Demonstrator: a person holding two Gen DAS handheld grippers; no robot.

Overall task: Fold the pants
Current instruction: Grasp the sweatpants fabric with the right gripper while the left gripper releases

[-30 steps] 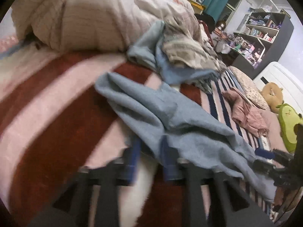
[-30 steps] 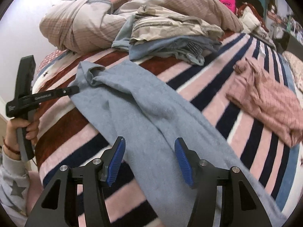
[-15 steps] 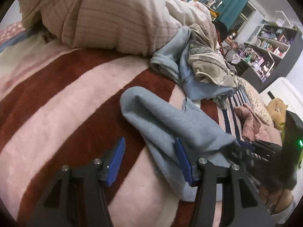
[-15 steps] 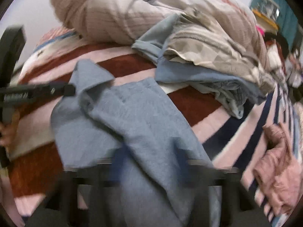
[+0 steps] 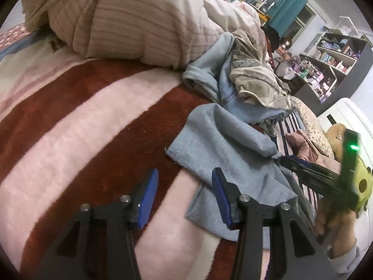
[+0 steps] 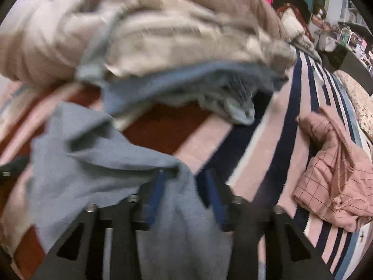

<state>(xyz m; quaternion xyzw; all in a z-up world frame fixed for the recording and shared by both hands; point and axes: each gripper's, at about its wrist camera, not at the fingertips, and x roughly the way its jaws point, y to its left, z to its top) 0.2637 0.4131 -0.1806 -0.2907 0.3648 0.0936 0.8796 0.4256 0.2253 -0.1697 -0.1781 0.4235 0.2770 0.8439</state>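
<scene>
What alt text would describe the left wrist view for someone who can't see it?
The open left gripper hovers over a striped blanket beside crumpled blue pants, nothing between its fingers. The right gripper meets the pants' far edge. Piled laundry and a duvet lie behind.

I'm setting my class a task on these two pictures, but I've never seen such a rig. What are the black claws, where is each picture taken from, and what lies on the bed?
There is no robot. A person holds a two-finger gripper in each hand, each with a fisheye camera looking along its fingers. One picture comes from the left gripper, the other from the right gripper. On the striped blanket lie light blue pants, a pile of clothes and a pink checked garment. The left jaws are closing slightly and hold nothing. The right jaws are opening, with pants cloth between them.
</scene>
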